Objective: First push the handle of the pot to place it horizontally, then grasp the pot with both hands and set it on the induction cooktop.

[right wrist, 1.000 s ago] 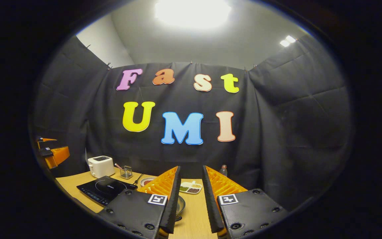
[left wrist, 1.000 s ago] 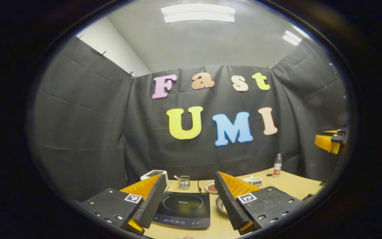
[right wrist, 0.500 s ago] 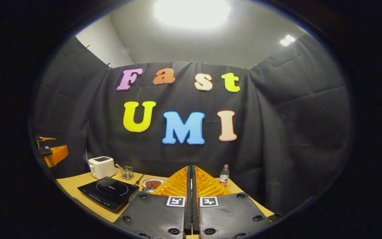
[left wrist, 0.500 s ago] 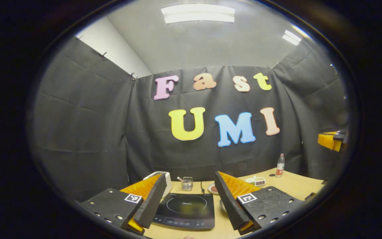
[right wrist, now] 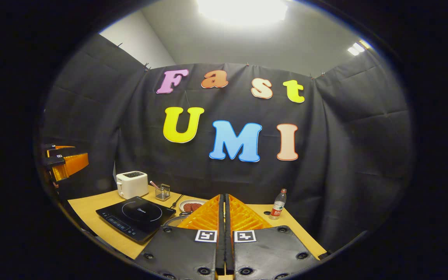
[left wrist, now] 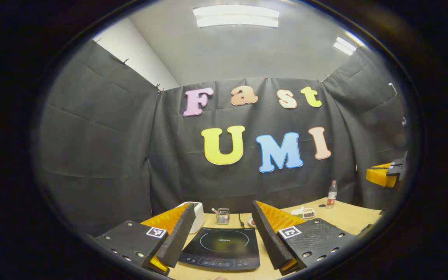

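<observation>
- left gripper (left wrist: 224,233), low centre of left gripper view: jaws wide apart, empty, framing the induction cooktop (left wrist: 222,249) on the tabletop (left wrist: 348,217).
- right gripper (right wrist: 224,217): jaws pressed together, empty.
- pot rim (right wrist: 170,220) peeks out just left of it, beside the cooktop.

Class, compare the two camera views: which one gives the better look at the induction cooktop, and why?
The left gripper view: the induction cooktop lies straight ahead between the open left gripper, its ring and control strip facing the camera. The right gripper view shows it off to the side, at an angle.

Black induction cooktop (right wrist: 135,217), white toaster (right wrist: 132,184), tan wooden table (right wrist: 91,210).
</observation>
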Motion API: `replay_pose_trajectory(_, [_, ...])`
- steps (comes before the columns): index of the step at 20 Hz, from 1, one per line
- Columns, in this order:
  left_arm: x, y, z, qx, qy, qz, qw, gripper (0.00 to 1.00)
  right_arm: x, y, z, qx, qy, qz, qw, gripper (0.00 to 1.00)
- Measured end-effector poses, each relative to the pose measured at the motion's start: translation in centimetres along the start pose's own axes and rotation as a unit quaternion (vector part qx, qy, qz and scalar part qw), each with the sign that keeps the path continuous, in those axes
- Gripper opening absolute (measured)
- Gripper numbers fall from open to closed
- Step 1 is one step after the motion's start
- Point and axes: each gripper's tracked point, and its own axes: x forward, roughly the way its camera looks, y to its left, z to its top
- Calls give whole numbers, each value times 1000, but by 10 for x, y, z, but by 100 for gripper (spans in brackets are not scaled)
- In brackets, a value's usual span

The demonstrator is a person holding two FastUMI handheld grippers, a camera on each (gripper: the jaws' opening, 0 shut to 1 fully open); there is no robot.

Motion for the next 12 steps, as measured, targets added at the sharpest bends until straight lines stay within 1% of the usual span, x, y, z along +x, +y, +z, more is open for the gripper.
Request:
replay_pose_trajectory(3, [3,16,-6,-3,-1,-1,1000,87,7,18,-15,-7,13,15,1000,2])
replay_pose_trajectory(4, [4,22,-7,-1,1,1,1000,86,9,26,-20,-5,21,25,999,2])
replay_pose_trajectory(5, [4,29,-6,0,1,4,1000,88,12,34,-25,-3,27,36,999,2])
replay_pose_trajectory(6, [5,32,-2,0,-3,6,1000,86,13,42,-31,-2,36,47,998,2])
replay_pose_trajectory(7, [6,35,-1,1,-7,7,1000,88,15,46,-38,-3,44,55,998,2])
replay_pose_trajectory(10, [12,36,-4,6,-3,11,1000,91,19,58,-56,-5,69,81,994,2])
replay_pose_trajectory(12, [17,32,-7,4,0,17,1000,86,24,64,-69,-8,83,102,991,2])
